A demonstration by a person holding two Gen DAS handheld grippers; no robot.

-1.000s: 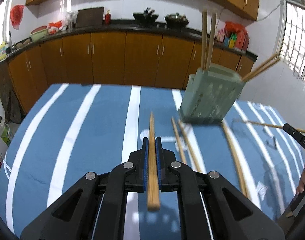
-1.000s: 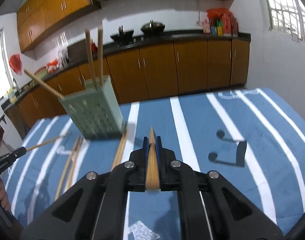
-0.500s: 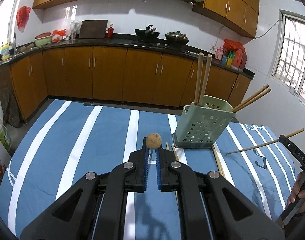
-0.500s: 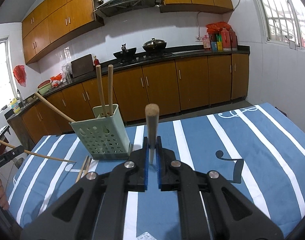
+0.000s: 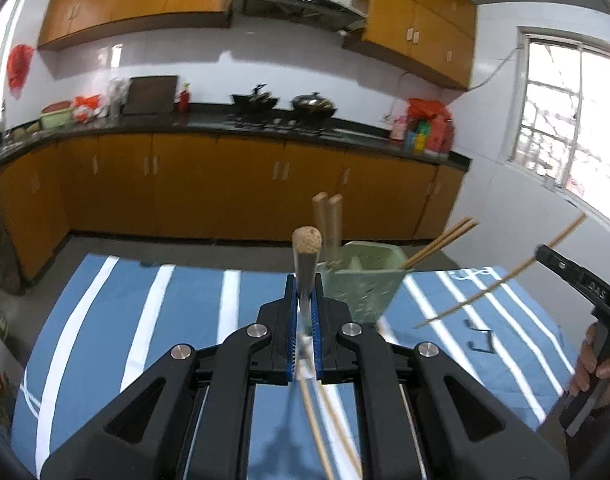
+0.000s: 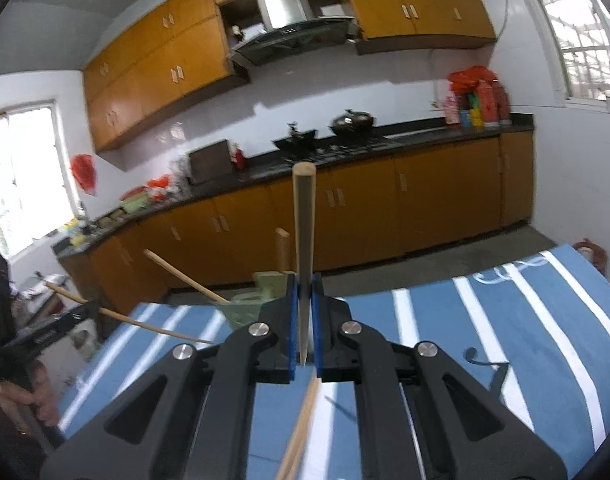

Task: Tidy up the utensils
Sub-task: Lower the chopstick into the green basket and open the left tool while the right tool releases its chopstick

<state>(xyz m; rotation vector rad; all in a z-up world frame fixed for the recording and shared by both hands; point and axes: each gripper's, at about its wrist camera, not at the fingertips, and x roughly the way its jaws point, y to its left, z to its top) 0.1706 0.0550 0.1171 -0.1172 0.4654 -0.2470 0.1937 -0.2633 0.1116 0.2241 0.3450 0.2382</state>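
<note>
The table (image 5: 153, 312) is the biggest thing here, and it is wearing a blue cloth with white stripes. It is giving the sticks a flat place to lie.

Behind it, brown cupboards (image 5: 185, 184) are running along the wall, with pots on the dark counter. They are well apart from the work and are not getting in the way.

The green holder (image 5: 359, 284) is standing on the table, near the far edge. It is where the sticks belong. Two sticks are standing up in it, and two thin ones are leaning out to one side, so some room is already taken.

The left tongs (image 5: 304, 320) are squeezing one chopstick (image 5: 305, 264) between the blue pads. The stick is pointing up with its fat end on top, probably so the thin end can go down into the holder just beyond.

The right tongs (image 6: 304, 320) are squeezing another stick (image 6: 303, 248) the same way, also upright. The holder is peeking out just behind them.

More loose sticks (image 5: 325, 424) are lying on the cloth under the tongs, waiting.

Each pair of tongs is showing at the edge of the other's view, so the two could bump at the holder.
</note>
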